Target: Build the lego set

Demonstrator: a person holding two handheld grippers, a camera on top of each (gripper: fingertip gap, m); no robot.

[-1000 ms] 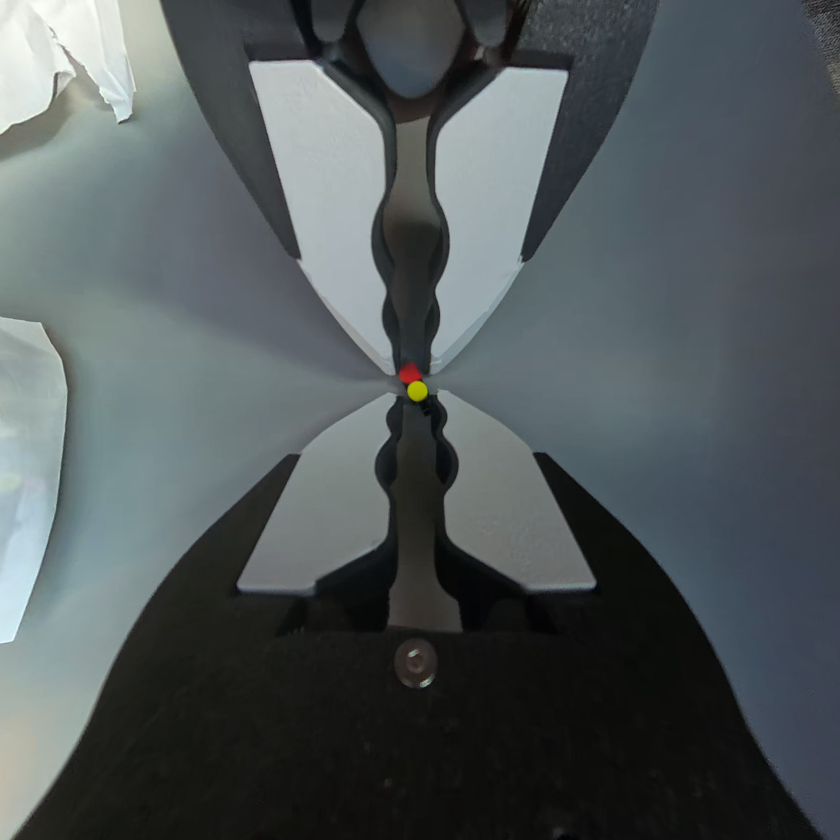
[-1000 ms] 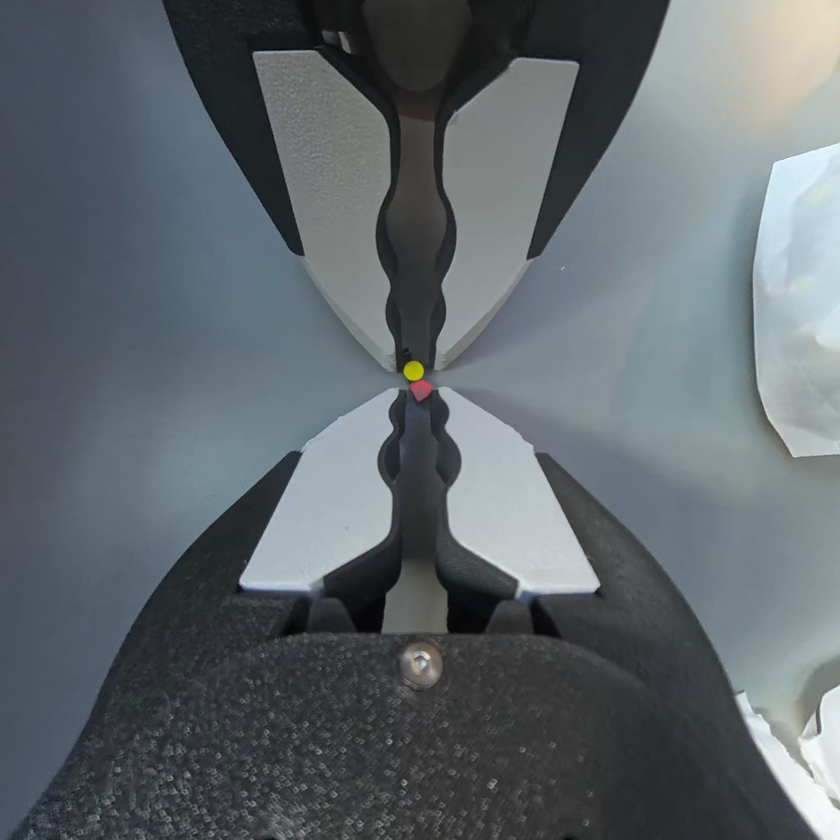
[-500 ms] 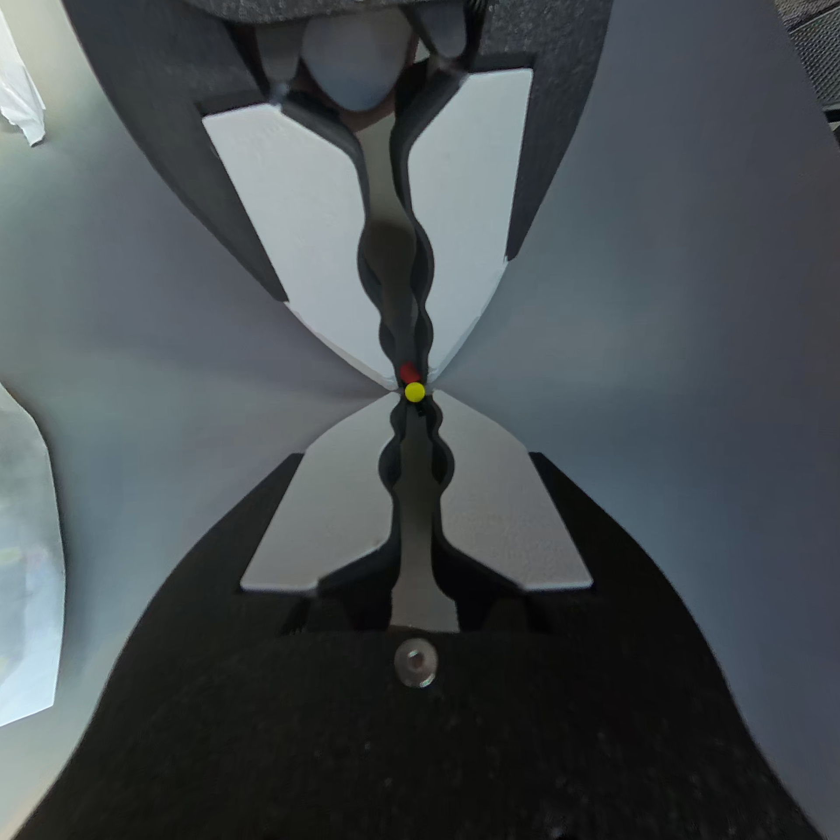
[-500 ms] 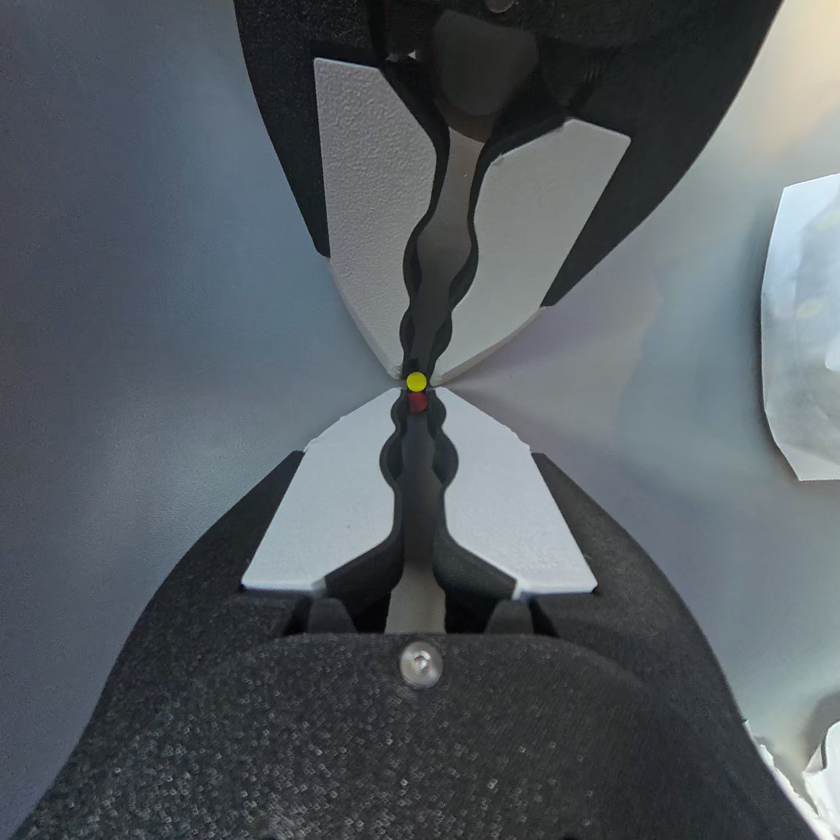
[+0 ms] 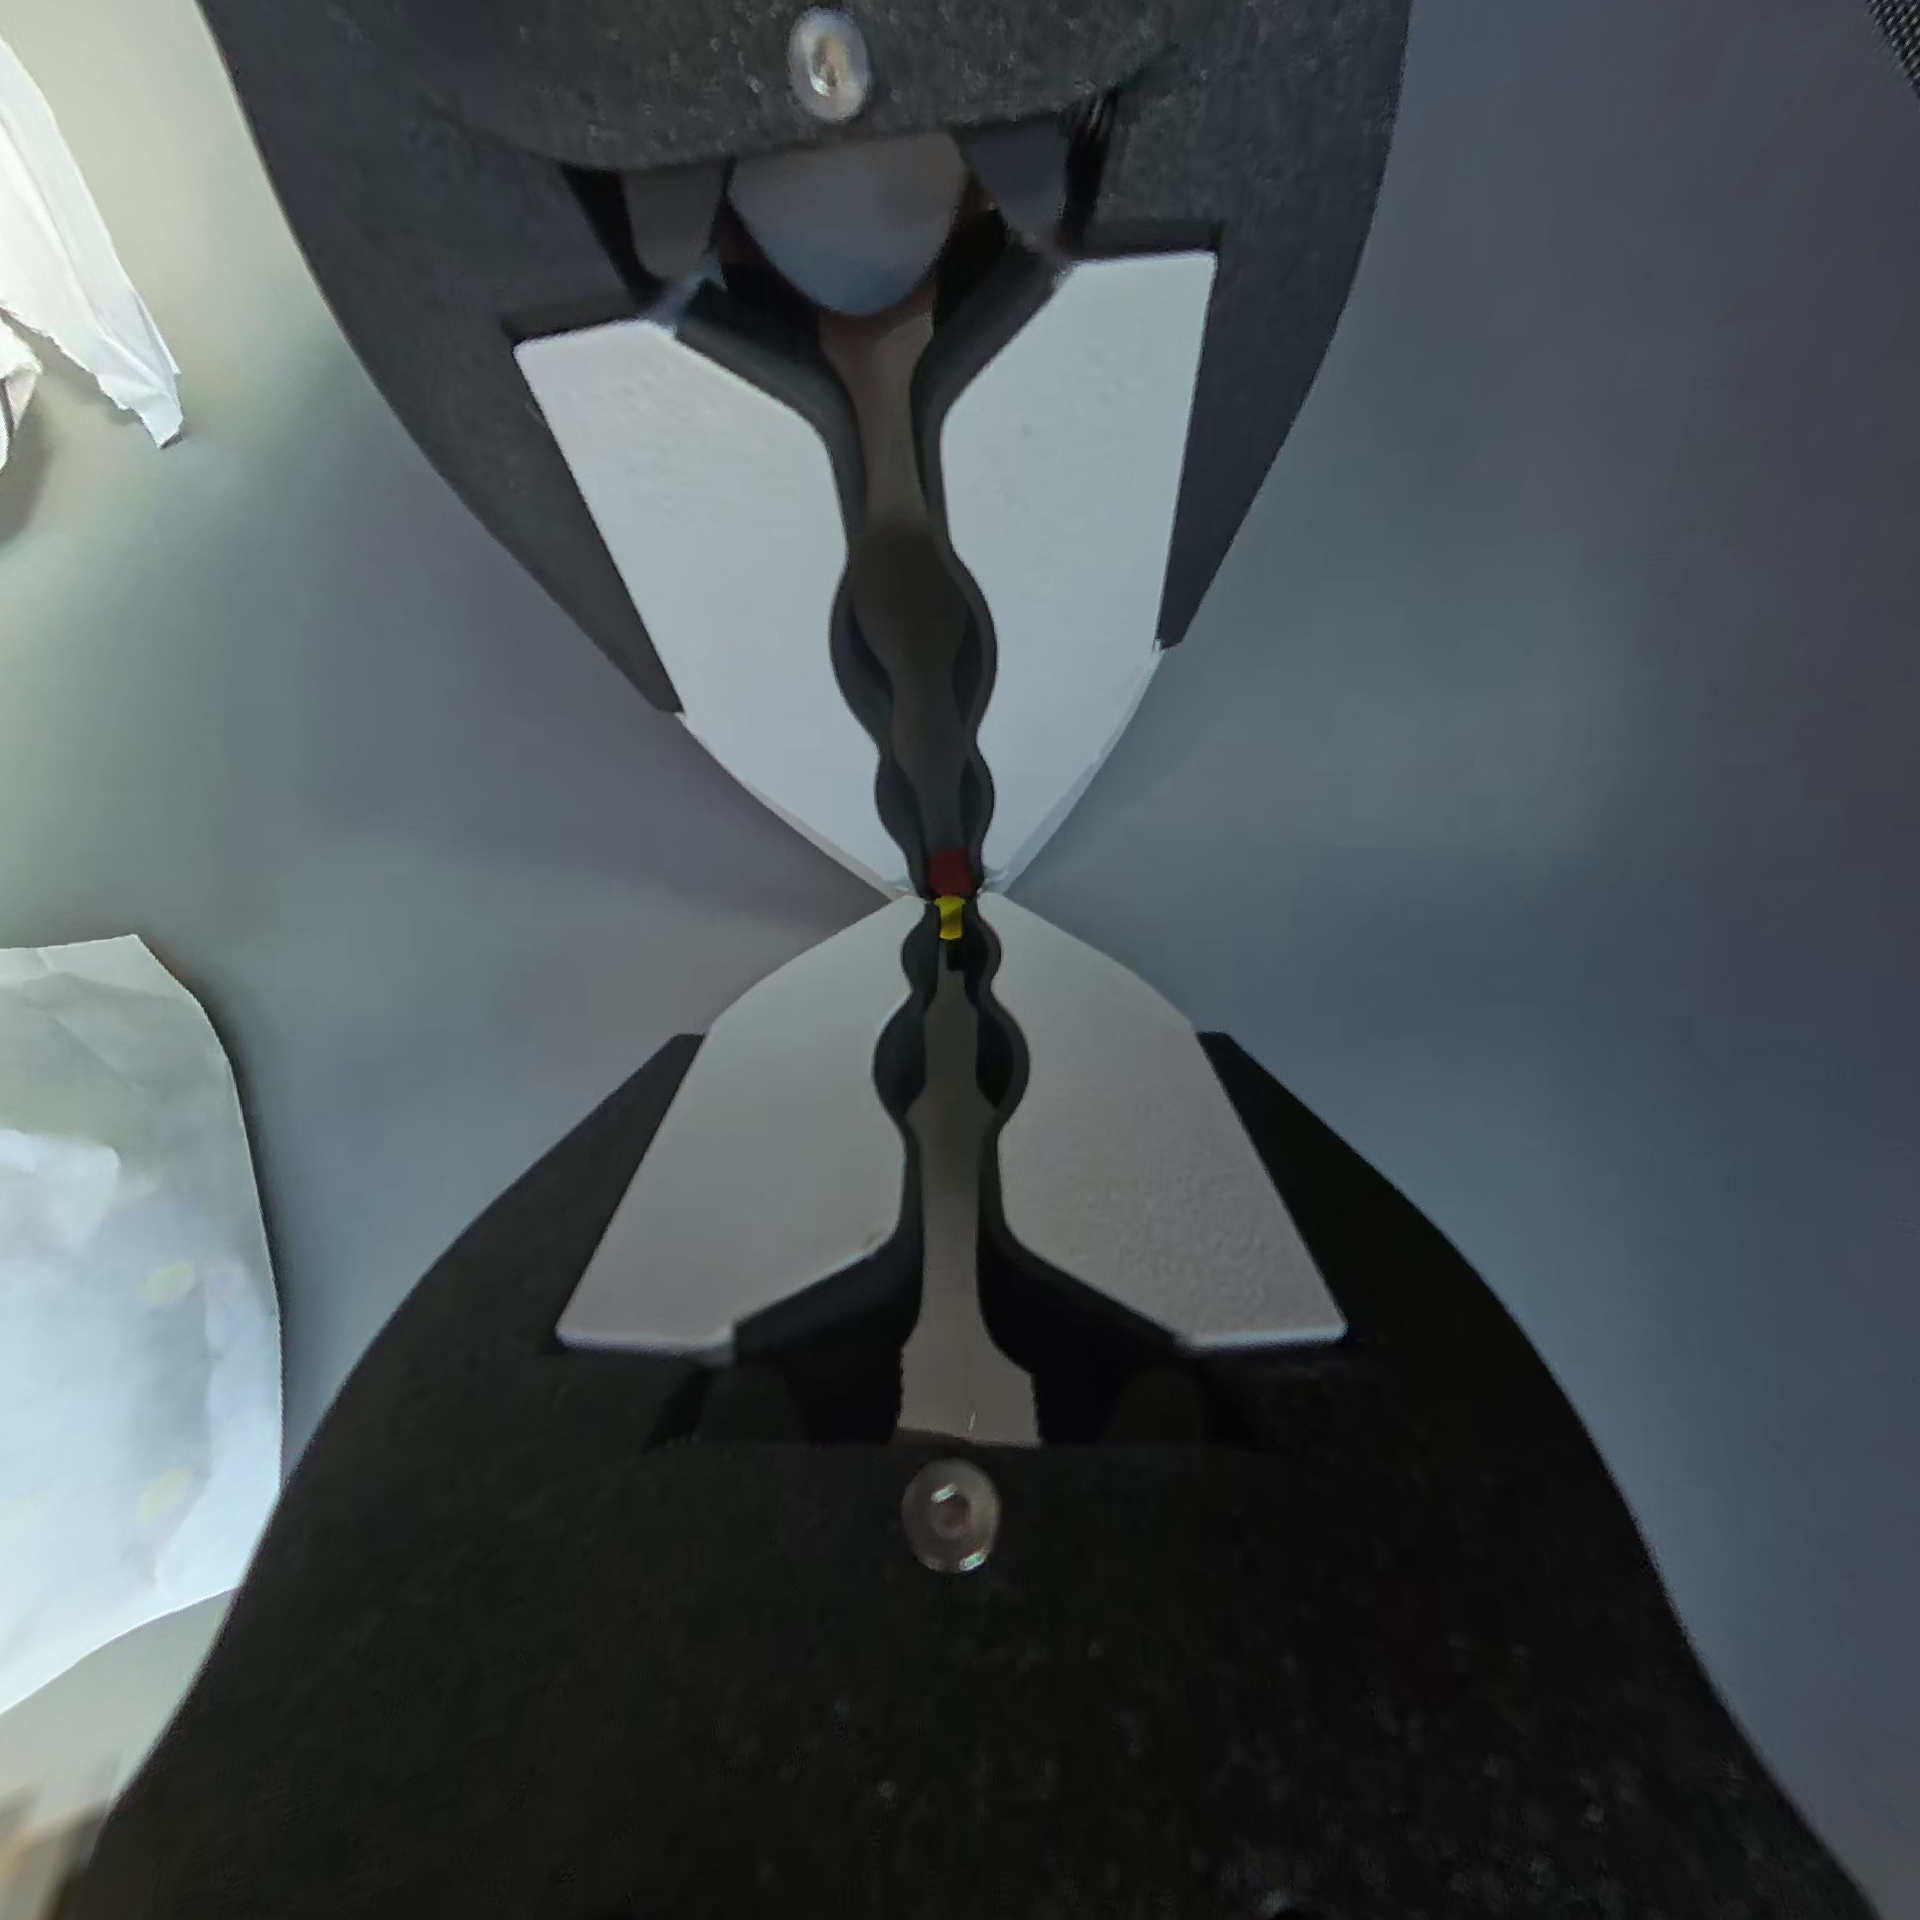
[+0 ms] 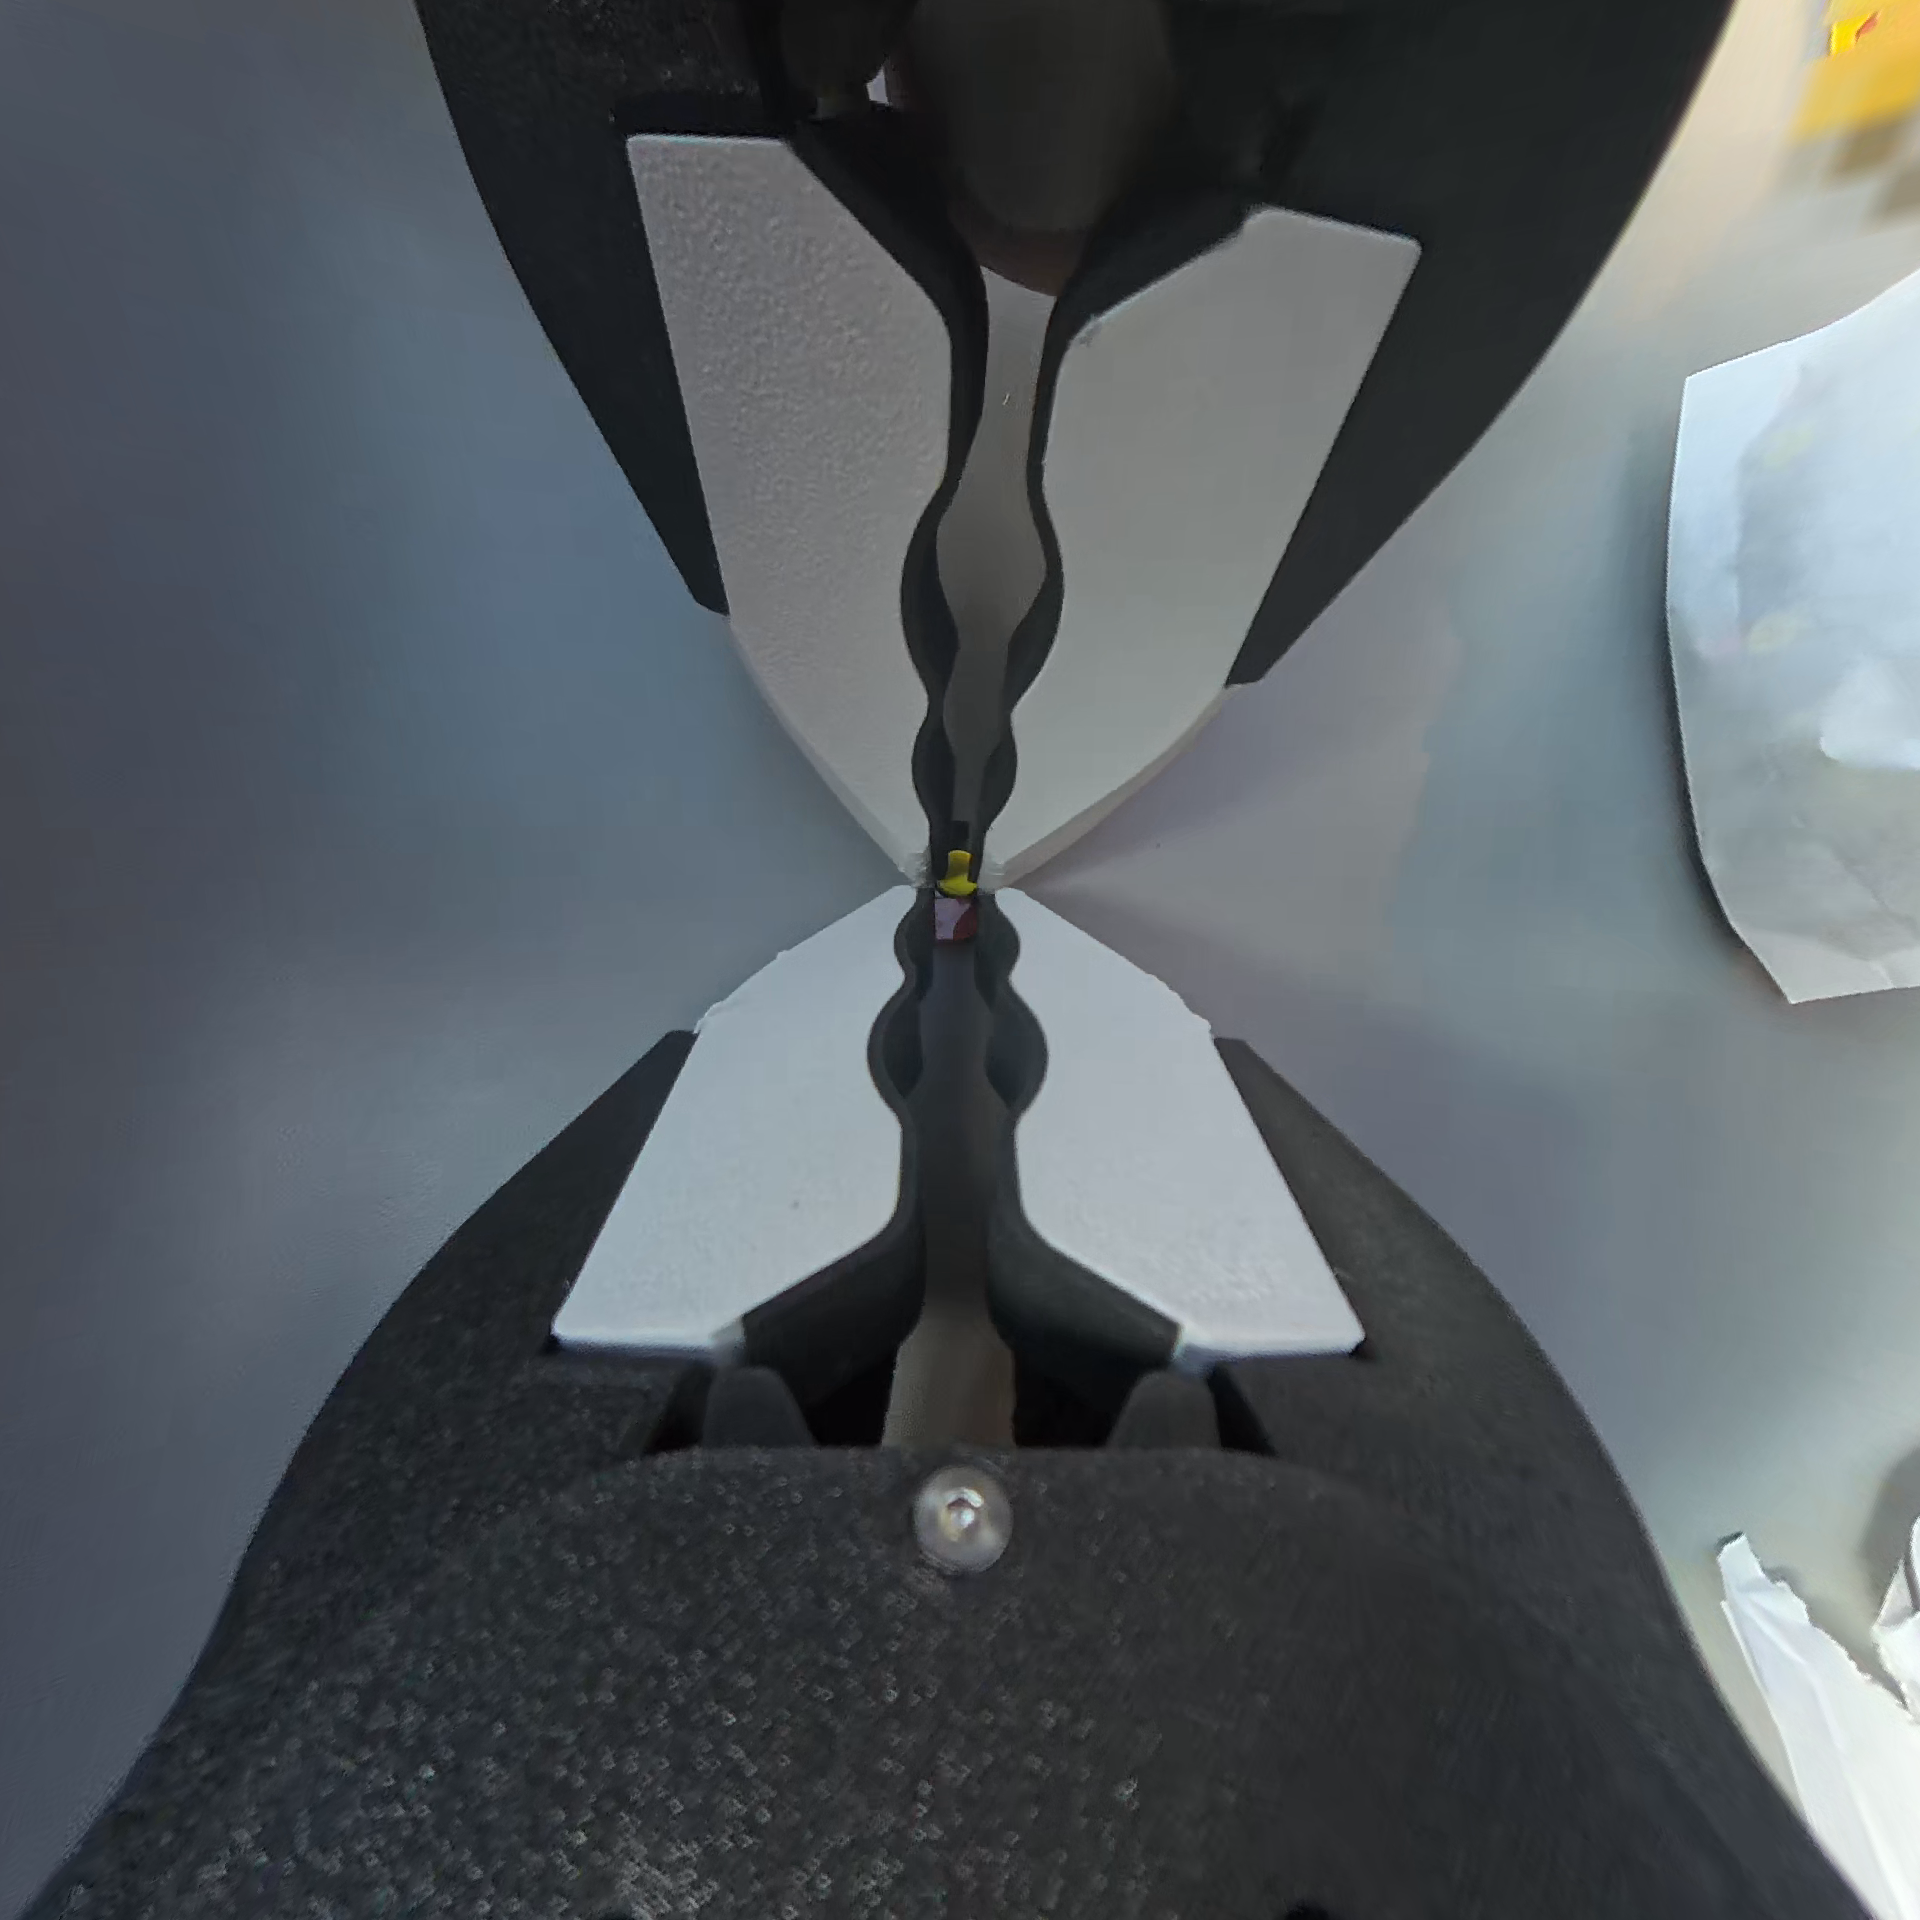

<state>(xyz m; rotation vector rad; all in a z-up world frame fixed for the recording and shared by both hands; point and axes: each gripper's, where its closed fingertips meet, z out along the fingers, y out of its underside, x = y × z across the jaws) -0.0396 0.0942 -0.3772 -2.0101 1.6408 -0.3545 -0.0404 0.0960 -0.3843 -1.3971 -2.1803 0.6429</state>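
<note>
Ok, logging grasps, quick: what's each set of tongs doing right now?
Left tongs: closed on the yellow piece.
Right tongs: closed on the red piece.

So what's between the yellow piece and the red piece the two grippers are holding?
Nothing: in both wrist views the yellow piece and red piece sit tip to tip, touching or nearly so.

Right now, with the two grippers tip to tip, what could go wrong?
1. The left gripper pinches the yellow piece by its very tips, as the right gripper does the red piece. Pushing them together could tip or squirt either one out.
2. The fingertips nearly meet, so they may collide before the pieces seat.
3. A dropped piece could land among the white paper bags on the table and be hard to find.
</note>
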